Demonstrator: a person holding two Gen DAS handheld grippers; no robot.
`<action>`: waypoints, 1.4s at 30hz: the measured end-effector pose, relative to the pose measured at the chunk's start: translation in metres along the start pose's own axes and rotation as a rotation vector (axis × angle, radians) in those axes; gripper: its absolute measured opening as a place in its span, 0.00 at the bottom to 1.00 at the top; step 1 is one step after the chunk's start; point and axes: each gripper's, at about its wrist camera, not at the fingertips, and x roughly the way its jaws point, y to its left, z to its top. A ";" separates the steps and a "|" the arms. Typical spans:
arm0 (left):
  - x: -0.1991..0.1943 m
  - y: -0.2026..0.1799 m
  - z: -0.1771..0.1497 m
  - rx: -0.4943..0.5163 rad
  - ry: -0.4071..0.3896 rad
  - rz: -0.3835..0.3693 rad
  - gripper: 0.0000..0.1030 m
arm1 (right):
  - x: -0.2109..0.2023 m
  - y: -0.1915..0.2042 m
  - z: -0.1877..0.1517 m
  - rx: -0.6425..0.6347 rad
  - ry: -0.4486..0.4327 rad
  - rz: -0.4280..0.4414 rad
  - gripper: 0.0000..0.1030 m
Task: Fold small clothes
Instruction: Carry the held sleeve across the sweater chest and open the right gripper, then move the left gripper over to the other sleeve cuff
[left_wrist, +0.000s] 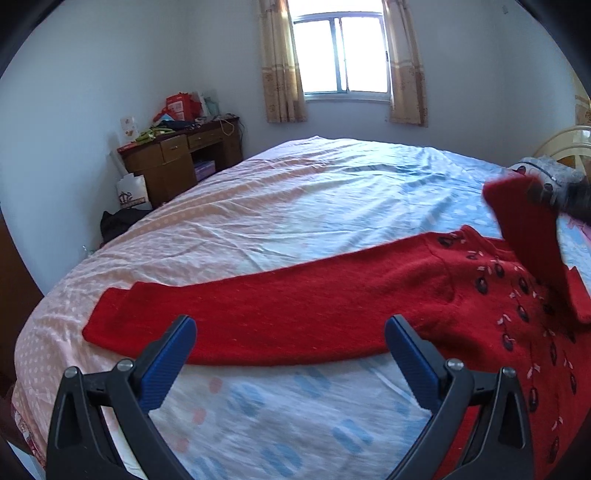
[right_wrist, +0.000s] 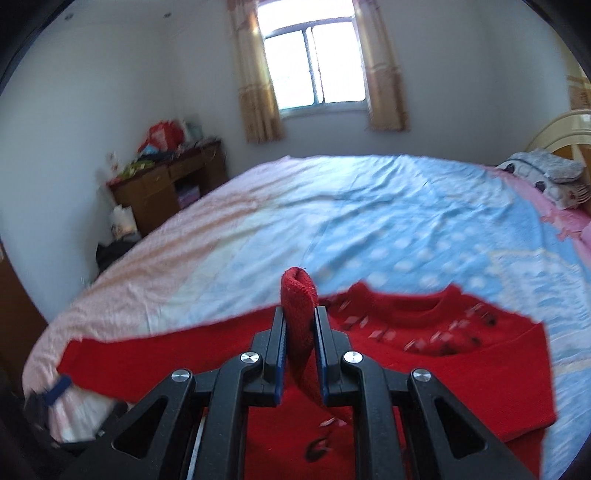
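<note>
Red sweater (left_wrist: 369, 314) spread flat on the bed (left_wrist: 295, 192), neckline toward the window (left_wrist: 341, 55), embroidered chest facing up. Landmark for everything below: the sweater's torso.

Left gripper (left_wrist: 290, 354): blue pads standing wide apart, nothing between them, hovering just above the bed at the near edge of the left sleeve (left_wrist: 229, 325). That sleeve lies fully stretched, long axis running straight out sideways from the torso, cuff at the far outer end, well apart from the torso.

Right gripper (right_wrist: 300, 350): pads drawn together and clamped on the cuff of the right sleeve (right_wrist: 299, 291), red knit poking up past the tips. Cuff carried above the torso, just short of the neckline (right_wrist: 417, 302), with the rest of that sleeve trailing down and back toward its shoulder.

Judged from this: 1 sleeve being folded inward across the chest, the other not yet touched. Deciding relation for the coming move: held cuff already over the torso, so only lowering and release needed there; outstretched sleeve nearer the left gripper, lying crosswise to its fingers, so a pinch near the cuff and a sweep along that long axis toward the torso seems called for.
</note>
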 end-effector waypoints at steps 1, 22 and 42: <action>0.000 0.001 0.000 0.003 0.000 0.004 1.00 | 0.010 0.003 -0.010 -0.003 0.021 0.006 0.13; 0.006 -0.087 0.012 0.184 0.007 -0.293 1.00 | -0.085 -0.121 -0.118 -0.013 0.186 -0.071 0.47; 0.021 -0.121 0.008 0.205 0.054 -0.286 0.08 | -0.095 -0.142 -0.168 -0.063 0.139 -0.123 0.50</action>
